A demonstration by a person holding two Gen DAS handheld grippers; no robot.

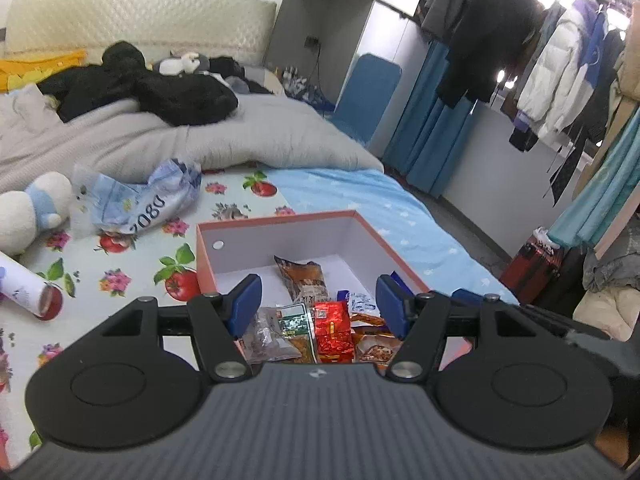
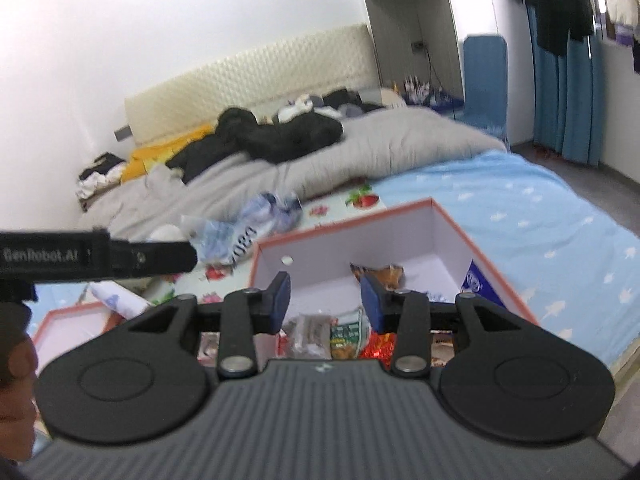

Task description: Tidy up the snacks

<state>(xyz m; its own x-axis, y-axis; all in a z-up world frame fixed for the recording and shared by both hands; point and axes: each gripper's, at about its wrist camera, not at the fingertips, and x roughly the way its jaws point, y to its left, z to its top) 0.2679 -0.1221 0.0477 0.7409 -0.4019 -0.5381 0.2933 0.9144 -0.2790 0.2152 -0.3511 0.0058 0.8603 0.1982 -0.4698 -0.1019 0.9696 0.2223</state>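
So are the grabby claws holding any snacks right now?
No. The left gripper and right gripper are both open and empty, above the snacks in the box.

"GenRobot.AI" stands on the black strap (image 2: 96,258); "2080" upside down on the crumpled bag (image 1: 148,200).

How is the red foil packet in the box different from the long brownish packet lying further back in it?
The red foil packet is bright, shiny red with gold marks; the long brownish packet is dull orange-brown and see-through in places. The red foil packet looks short and blocky, while the long brownish packet is stretched out and crumpled at its top. The red one sits crowded among other snacks at the near end; the brownish one reaches out onto bare box floor. Both lie inside the orange-rimmed box.
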